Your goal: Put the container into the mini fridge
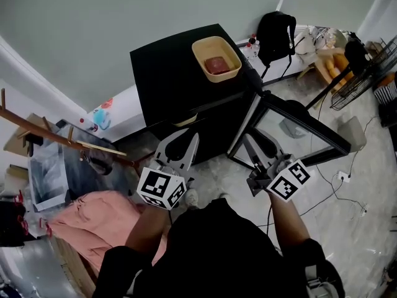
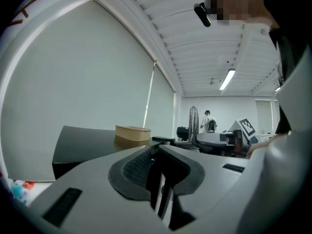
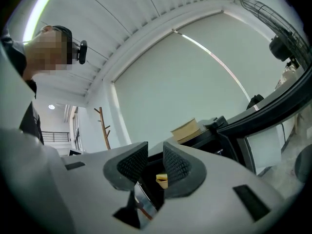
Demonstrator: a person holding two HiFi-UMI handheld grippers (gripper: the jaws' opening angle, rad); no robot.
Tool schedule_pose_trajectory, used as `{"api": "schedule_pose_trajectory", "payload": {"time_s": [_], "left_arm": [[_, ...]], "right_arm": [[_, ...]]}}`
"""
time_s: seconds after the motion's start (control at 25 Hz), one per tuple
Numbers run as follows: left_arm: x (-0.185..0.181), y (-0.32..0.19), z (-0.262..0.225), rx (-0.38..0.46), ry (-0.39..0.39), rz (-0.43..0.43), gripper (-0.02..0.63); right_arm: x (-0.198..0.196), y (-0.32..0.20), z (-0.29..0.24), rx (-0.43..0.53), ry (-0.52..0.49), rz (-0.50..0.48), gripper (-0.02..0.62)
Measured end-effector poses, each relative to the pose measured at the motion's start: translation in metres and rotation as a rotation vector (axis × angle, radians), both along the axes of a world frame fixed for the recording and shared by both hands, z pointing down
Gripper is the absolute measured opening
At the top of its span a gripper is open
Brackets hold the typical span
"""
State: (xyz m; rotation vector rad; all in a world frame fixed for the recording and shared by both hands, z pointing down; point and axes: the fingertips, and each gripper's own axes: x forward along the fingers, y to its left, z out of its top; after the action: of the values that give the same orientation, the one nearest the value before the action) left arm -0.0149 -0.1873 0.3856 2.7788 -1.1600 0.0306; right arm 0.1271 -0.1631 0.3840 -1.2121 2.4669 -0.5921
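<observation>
Left claw [image 1: 182, 143] is clenched with nothing in it, its pads together. The right claw [image 1: 255, 143] is released, with a narrow gap between its pads and nothing gripped. I see both held side by side near the middle of the head view, aimed toward 12 o'clock at a black mini fridge [image 1: 177, 73]. The container [image 1: 216, 59], a beige tub with something reddish inside, sits on the fridge's flat top near its right rear corner, at 12 o'clock, well apart from both claws. The fridge's glass-fronted door [image 1: 298, 126] stands swung open toward 3 o'clock. Underfoot is a pale grey, marbled floor [image 1: 353, 222]. A plain grey-white wall [image 1: 124, 17] fills the view from 10 to 12 o'clock. A black backpack [image 1: 276, 33] leans at 1 o'clock and a wire rack [image 1: 369, 73] stands at 2 o'clock. A wooden coat stand [image 1: 62, 140] crosses the view at 9 o'clock, and pink cloth [image 1: 93, 219] is heaped at 8 o'clock.
</observation>
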Motion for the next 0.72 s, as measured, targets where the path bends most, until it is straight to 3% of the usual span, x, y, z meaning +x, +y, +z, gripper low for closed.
{"api": "schedule_pose_trajectory", "payload": {"time_s": [0.28,0.52,0.72], "left_arm": [[0.023,-0.007,-0.030,0.103,-0.097,0.090,0.060],[0.048,-0.043,-0.053,0.138,-0.185,0.161,0.061],[0.063,-0.077,-0.053,0.186,-0.377,0.185,0.111]], "right_arm": [[0.003,0.000,-0.002,0.000,0.028,0.012,0.107],[0.005,0.000,-0.006,0.017,0.070,0.015,0.107],[0.013,0.000,-0.009,0.024,0.091,0.035,0.107]]}}
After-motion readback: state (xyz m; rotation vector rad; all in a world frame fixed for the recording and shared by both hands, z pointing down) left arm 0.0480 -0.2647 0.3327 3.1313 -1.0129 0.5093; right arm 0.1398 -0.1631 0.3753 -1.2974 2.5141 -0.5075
